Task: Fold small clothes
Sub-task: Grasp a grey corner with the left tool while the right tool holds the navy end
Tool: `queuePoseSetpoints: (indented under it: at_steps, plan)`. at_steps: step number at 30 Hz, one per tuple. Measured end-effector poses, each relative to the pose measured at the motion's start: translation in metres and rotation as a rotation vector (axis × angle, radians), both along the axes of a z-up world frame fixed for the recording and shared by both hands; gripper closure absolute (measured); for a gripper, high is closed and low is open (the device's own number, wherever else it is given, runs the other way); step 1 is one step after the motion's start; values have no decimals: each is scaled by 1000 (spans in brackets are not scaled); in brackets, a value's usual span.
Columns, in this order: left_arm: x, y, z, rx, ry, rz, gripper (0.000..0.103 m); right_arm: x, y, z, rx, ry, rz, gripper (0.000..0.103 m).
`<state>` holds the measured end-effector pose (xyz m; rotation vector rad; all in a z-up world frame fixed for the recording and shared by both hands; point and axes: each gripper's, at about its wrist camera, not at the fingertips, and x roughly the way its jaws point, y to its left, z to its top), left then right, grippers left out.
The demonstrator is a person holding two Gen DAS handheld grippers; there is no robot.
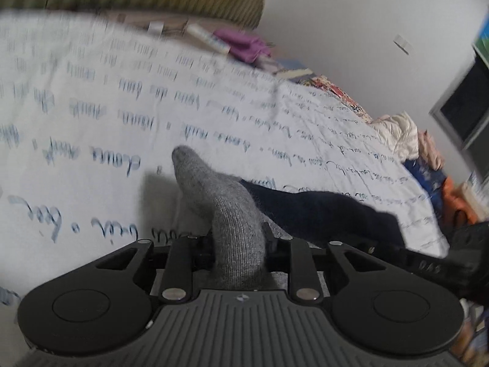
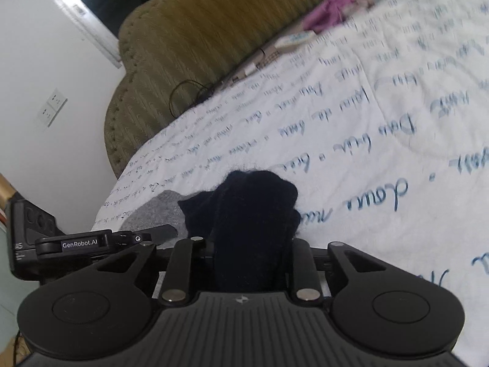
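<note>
Socks [image 1: 223, 211] (2) over scripted quilt [image 1: 91, 98]

The grey sock [image 1: 220, 202] is showing a fuzzy, ribbed knit, matt all over. The dark navy sock [image 2: 253, 214] is looking softer still, its woolly edge fraying into fine fluff. The left gripper [image 1: 237, 241] is wearing matt black plastic links with dull silvery metal pins; the right gripper [image 2: 249, 244] is showing the same, above a grooved grey plastic body. The white bedspread [image 2: 382, 168] is lying as quilted, stitched cloth, and the olive headboard [image 2: 198, 39] is showing ribbed upholstery fabric.
</note>
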<state>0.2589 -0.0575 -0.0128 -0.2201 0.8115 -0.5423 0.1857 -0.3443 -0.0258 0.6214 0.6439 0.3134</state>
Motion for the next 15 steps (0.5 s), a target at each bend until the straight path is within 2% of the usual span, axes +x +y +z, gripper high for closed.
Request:
queuePoseSetpoints:
  at_steps: [6, 9, 13, 15]
  plan:
    - [-17, -29, 32, 156, -202, 3, 79, -5, 12, 35, -158, -109, -10, 80]
    - [-7, -45, 35, 223, -222, -1, 78, 4, 7, 39, -171, -115, -47, 81]
    - [4, -60, 20, 334, -196, 18, 75, 17, -3, 31, -183, -80, -104, 86]
    - [6, -58, 13, 346, -182, 34, 67, 22, -7, 23, -170, -52, -112, 86]
